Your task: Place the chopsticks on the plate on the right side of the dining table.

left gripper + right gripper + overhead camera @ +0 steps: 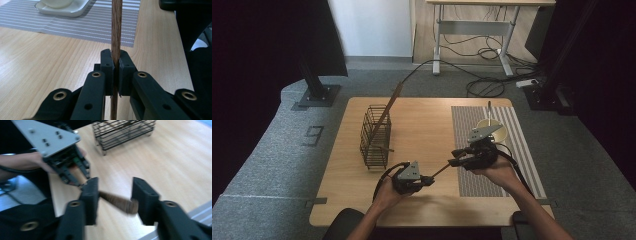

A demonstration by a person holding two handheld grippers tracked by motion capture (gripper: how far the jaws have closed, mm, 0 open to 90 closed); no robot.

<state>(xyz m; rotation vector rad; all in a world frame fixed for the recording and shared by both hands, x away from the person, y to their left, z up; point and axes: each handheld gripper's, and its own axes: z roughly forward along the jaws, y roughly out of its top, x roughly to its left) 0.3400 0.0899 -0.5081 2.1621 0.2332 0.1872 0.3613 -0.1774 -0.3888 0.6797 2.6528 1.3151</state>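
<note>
A thin brown wooden stick [442, 170] spans the gap between my two grippers above the wooden table [422, 125]. My left gripper [428, 180] is shut on it; in the left gripper view the stick [116, 30] is pinched between the pads of that gripper [114, 65] and runs straight ahead. My right gripper [455, 156] stands open. In the right gripper view the stick's blurred far end [117, 201] lies between the spread jaws of my right gripper [115, 192] with a gap on each side, and the left gripper [80, 180] holds the other end.
A dark wire basket [375, 136] stands on the table's left half with a long wooden utensil [389, 107] leaning out of it. A striped grey placemat [492, 175] covers the right side and carries a white dish [490, 129]. The basket [123, 131] is beyond the grippers.
</note>
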